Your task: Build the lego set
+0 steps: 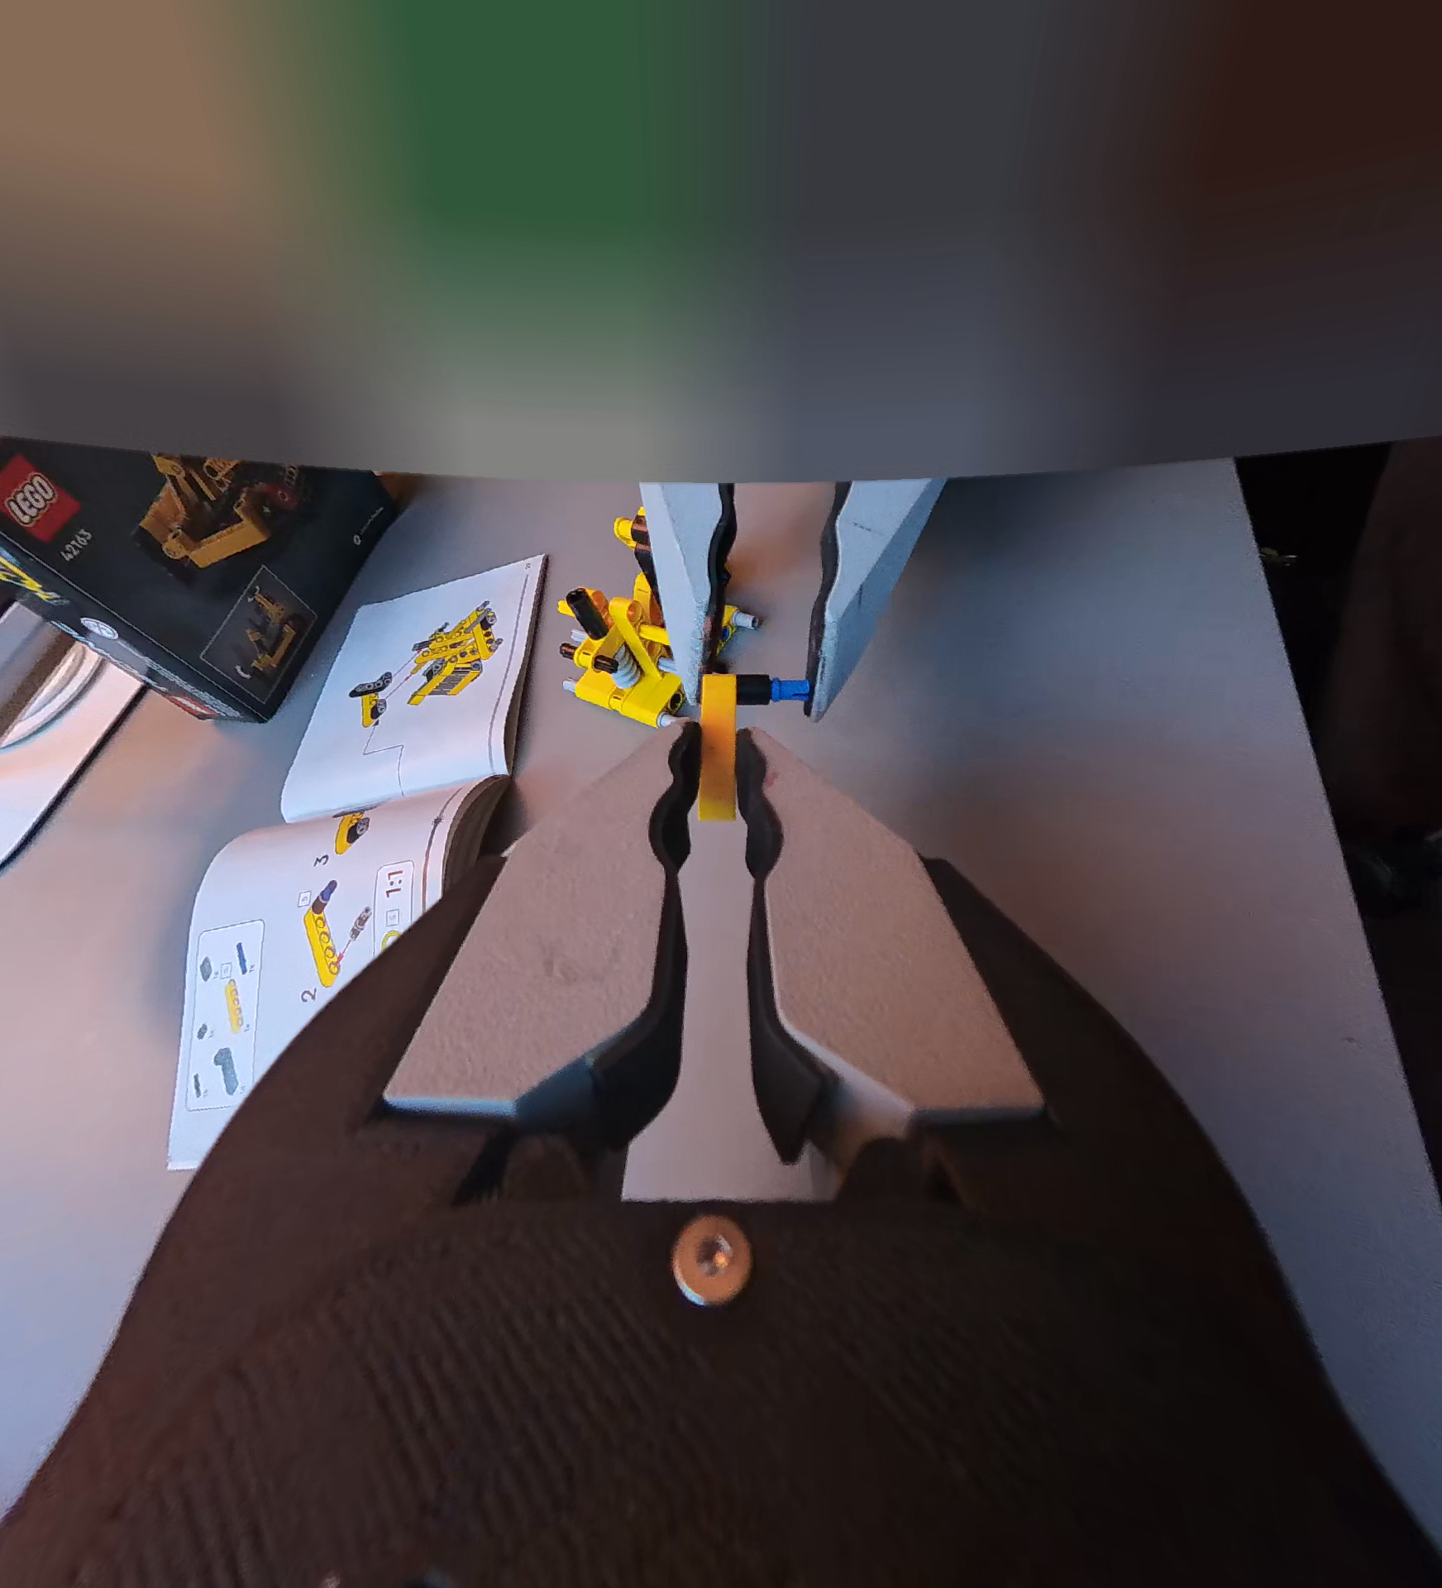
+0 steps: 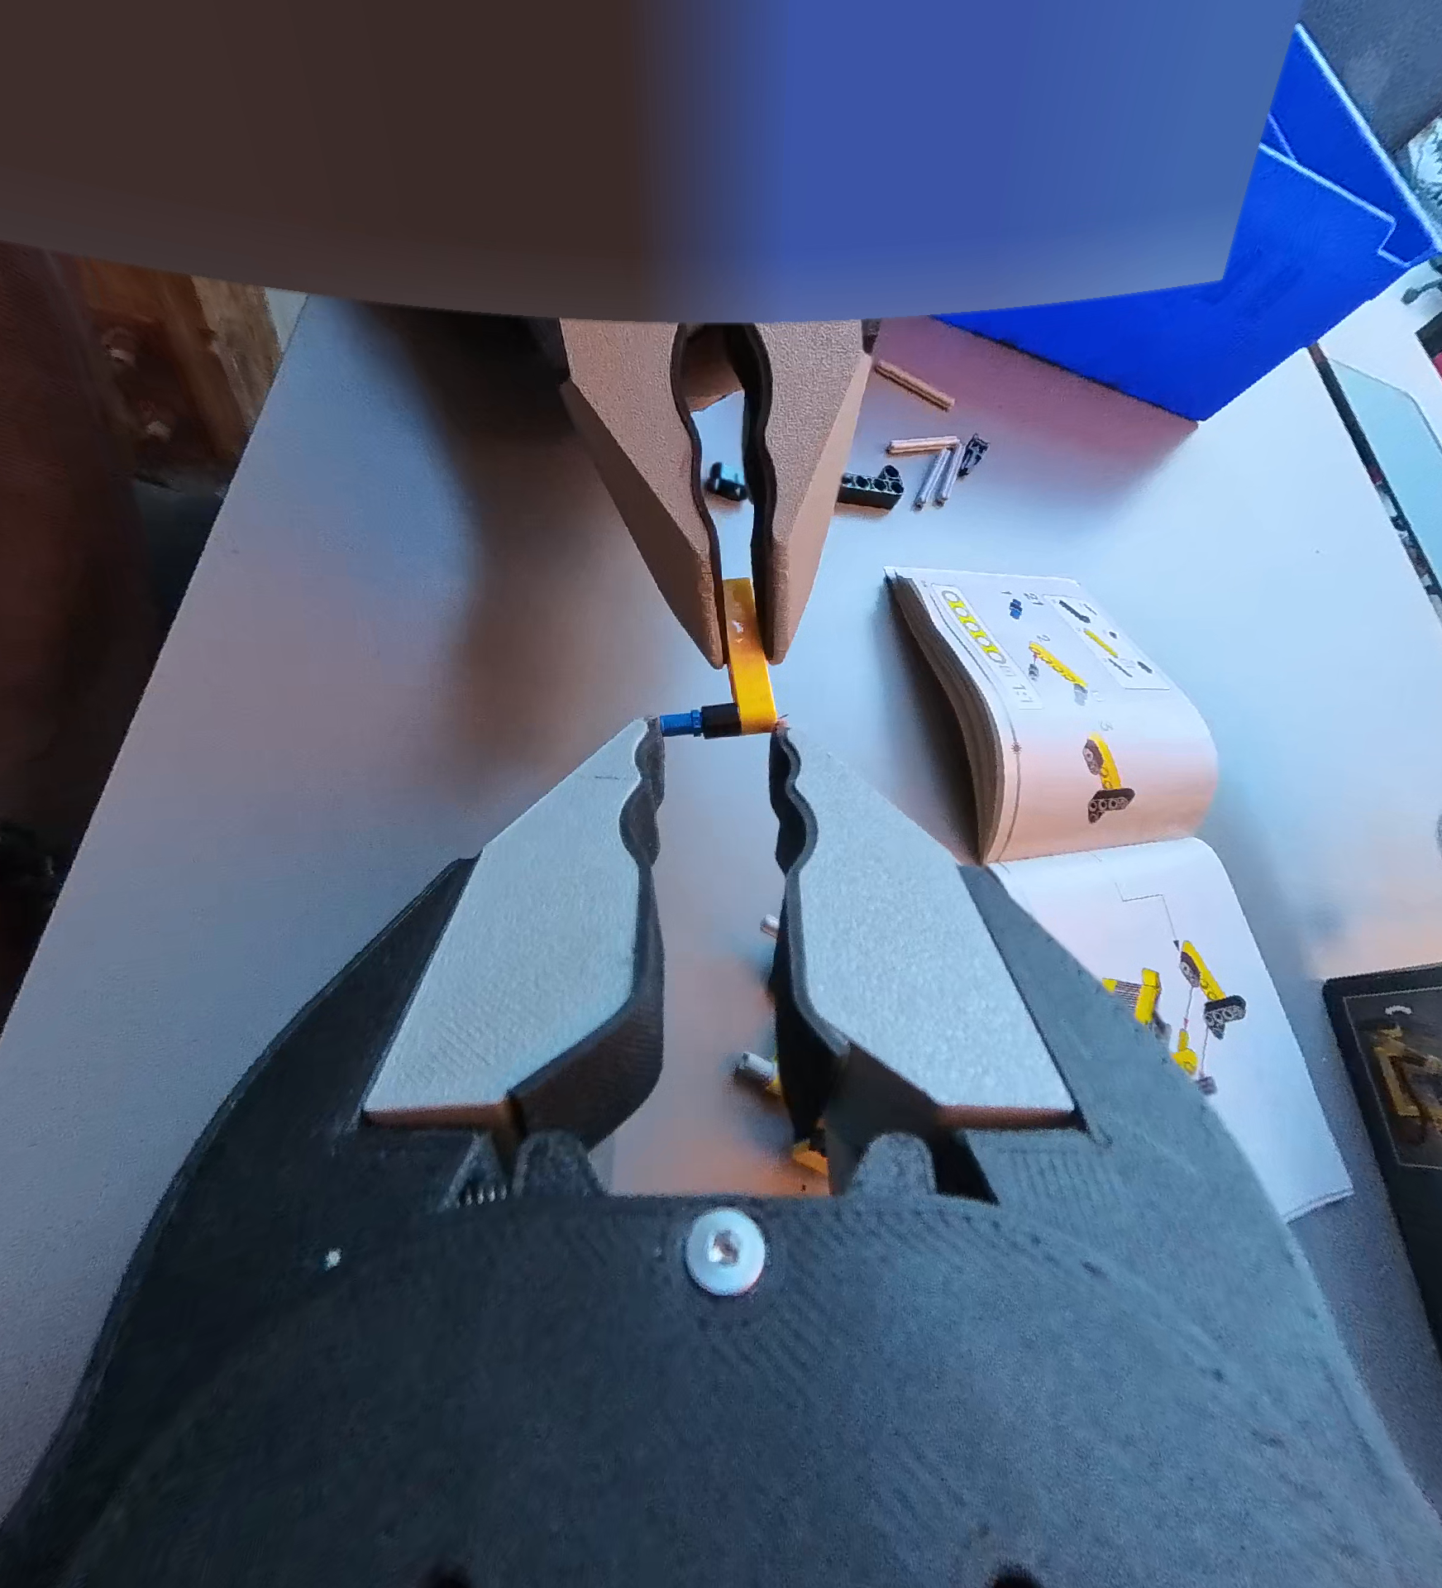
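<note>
My left gripper (image 1: 717, 735) is shut on a yellow Lego beam (image 1: 716, 773) and holds it above the grey table (image 1: 1044, 773). A black and blue pin (image 1: 773, 687) sticks out sideways from the beam's far end. My right gripper (image 2: 716, 735) is closed across this pin (image 2: 696, 720) and the beam (image 2: 748, 687): one fingertip (image 2: 649, 739) is on the blue end, the other is on the beam's side. The left gripper (image 2: 745, 660) faces it, as does the right gripper (image 1: 754, 700) in the left wrist view. A partly built yellow model (image 1: 614, 662) stands behind.
An open instruction booklet (image 1: 408, 705) (image 2: 1070, 705) lies beside the grippers, with the black set box (image 1: 176, 567) (image 2: 1431, 1117) past it. Loose black and grey parts (image 2: 872, 485) lie near a blue bin (image 2: 1267, 284). The table edge (image 1: 1302, 773) is close. Left and right tips are no more than a few centimetres apart.
</note>
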`<state>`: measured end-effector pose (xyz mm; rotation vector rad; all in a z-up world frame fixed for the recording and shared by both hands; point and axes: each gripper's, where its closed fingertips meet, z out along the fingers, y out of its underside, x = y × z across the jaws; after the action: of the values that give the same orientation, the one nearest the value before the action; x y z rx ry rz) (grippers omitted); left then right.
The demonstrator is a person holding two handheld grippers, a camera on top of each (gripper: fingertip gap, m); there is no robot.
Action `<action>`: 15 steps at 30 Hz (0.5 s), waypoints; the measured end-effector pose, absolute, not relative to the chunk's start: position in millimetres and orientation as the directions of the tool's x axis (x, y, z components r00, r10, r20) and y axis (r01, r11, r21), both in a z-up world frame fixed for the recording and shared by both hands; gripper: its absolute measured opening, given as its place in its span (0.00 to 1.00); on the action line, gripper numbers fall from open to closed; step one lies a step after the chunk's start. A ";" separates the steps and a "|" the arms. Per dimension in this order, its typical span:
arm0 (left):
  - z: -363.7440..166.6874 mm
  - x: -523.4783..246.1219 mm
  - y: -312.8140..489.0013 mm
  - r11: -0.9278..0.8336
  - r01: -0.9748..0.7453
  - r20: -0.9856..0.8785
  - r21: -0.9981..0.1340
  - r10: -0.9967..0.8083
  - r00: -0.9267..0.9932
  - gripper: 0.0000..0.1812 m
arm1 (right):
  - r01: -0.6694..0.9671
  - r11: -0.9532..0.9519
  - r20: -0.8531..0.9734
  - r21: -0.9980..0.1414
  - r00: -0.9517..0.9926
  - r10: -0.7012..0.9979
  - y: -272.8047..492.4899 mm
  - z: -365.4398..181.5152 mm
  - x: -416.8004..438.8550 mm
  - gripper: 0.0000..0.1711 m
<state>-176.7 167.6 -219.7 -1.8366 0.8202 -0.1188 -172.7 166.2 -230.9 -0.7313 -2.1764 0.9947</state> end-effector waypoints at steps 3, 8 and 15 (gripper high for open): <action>-220.9 -176.6 167.3 -0.204 -0.470 -0.278 -0.859 -0.586 0.761 0.03 | 0.242 0.552 0.286 -0.798 -0.654 0.700 166.2 -232.3 -172.3 0.12; -221.5 -176.8 167.0 -0.212 -0.464 -0.269 -0.860 -0.584 0.766 0.03 | 0.251 0.554 0.288 -0.794 -0.647 0.706 166.6 -233.2 -173.2 0.11; -219.3 -181.2 168.8 -0.198 -0.467 -0.286 -0.862 -0.571 0.770 0.03 | 0.214 0.528 0.295 -0.822 -0.633 0.716 167.6 -229.1 -177.7 0.12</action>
<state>-181.2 168.8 -219.3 -1.8387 0.7995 -0.1146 -177.7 167.6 -229.1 -0.7512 -2.1393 1.0333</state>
